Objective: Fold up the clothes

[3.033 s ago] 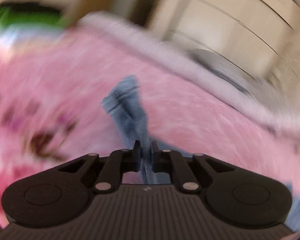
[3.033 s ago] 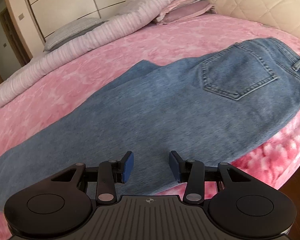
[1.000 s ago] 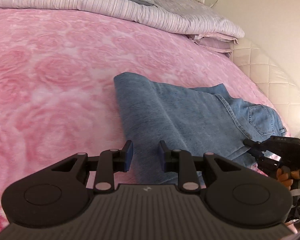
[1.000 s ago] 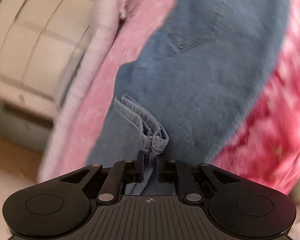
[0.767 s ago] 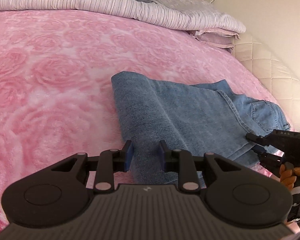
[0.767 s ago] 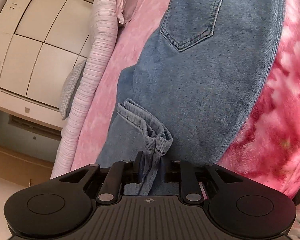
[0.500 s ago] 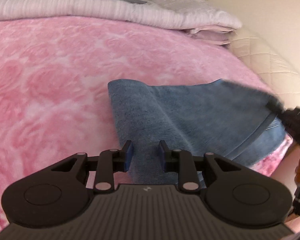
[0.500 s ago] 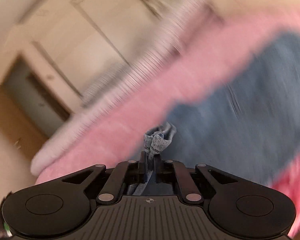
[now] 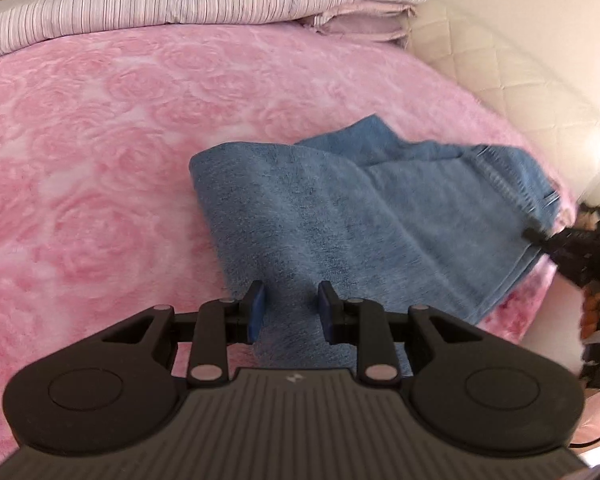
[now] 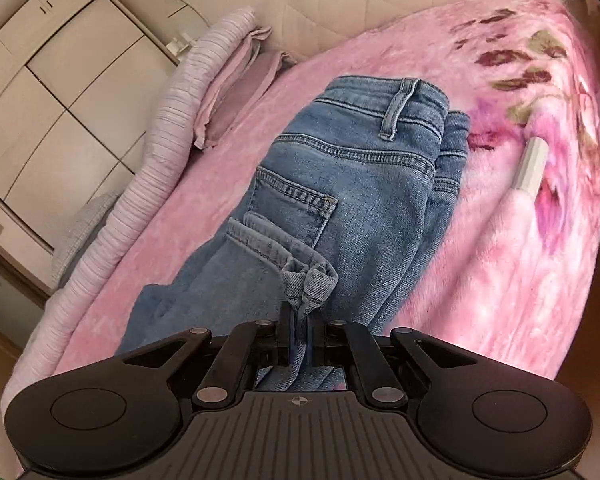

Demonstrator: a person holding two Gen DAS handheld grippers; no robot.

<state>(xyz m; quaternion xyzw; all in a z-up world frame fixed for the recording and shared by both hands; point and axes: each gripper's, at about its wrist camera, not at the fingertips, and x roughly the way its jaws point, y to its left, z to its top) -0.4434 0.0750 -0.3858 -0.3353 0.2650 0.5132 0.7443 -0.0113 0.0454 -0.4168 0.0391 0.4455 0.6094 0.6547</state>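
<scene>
Blue jeans (image 9: 340,208) lie folded on a pink rose-patterned blanket (image 9: 100,140). My left gripper (image 9: 291,312) is open just above the near end of the fold, with denim showing between its blue pads but not pinched. My right gripper (image 10: 299,332) is shut on the bunched hem of a trouser leg (image 10: 308,276) and holds it over the seat and back pocket (image 10: 296,196) of the jeans (image 10: 360,152). In the left wrist view the right gripper (image 9: 540,236) appears blurred at the far right edge of the denim.
Striped bedding and folded pillows (image 9: 220,4) lie along the far side of the bed, with a quilted headboard (image 9: 520,92) on the right. A white oblong object (image 10: 531,168) rests on the blanket right of the waistband. A wardrobe (image 10: 60,80) stands behind the bed.
The right gripper closed on the leg hem and swung it over towards the waistband. The left gripper, open throughout the last second, shifted along the fold. The top denim layer has lifted and rippled.
</scene>
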